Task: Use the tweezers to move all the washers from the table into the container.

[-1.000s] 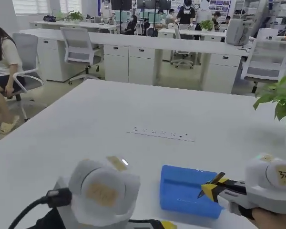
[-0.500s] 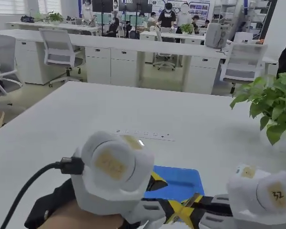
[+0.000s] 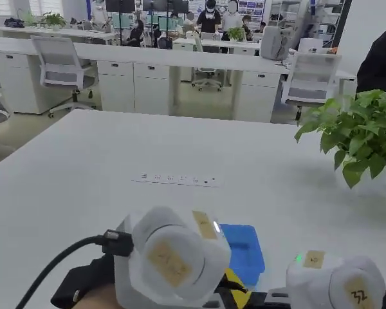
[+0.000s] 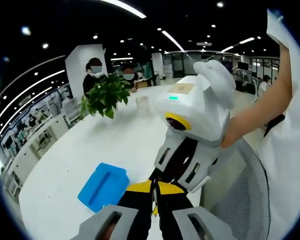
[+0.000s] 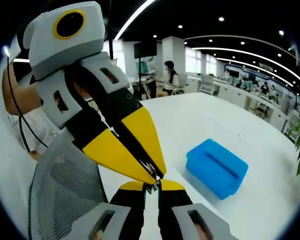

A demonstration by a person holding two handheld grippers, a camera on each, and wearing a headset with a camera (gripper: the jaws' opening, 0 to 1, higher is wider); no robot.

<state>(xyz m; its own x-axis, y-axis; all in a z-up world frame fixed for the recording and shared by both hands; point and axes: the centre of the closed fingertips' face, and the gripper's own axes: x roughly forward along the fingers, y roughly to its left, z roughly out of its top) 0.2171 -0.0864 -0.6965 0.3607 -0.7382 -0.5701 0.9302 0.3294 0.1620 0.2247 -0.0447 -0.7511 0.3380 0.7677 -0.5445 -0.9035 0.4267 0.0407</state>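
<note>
Twin tools: the white, rounded left gripper [image 5: 157, 177] and right gripper [image 4: 153, 181] share black jaws tipped yellow and tan labels [image 3: 169, 264]. A black cable [image 3: 58, 264] leaves the left at 9 o'clock; the right carries a green light [image 4: 173, 98]. A white short sleeve [image 4: 290, 115] shows at 3 o'clock.

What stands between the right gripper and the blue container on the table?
Nothing visible. In the right gripper view, bare white table lies between the right gripper and the blue container. The left gripper is at its fingers, on the left, off that path.
</note>
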